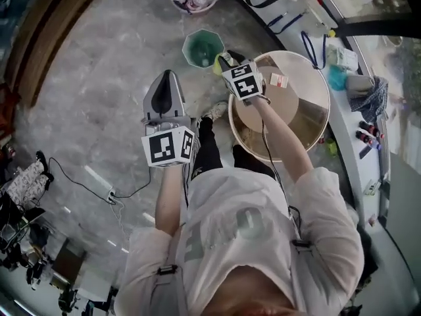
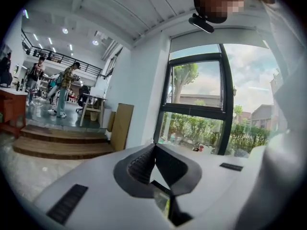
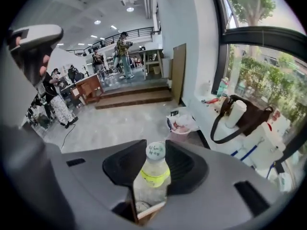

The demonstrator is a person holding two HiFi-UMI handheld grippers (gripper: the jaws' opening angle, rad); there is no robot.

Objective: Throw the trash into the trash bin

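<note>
Grey floor (image 1: 99, 97) | R fingers (image 3: 187, 164) grip bottle (image 3: 152, 176) btwn them | L fingers (image 2: 139, 166) together, empty

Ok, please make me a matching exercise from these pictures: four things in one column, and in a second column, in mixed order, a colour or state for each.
Things:
1. left gripper
2. right gripper
3. trash bin
4. round table

Descriptions:
A. green, standing on the floor
B. jaws closed on a small clear bottle with a white cap
C. beige
D. jaws together, nothing between them

Pairs: 1-D, 2-B, 3-A, 4-C
</note>
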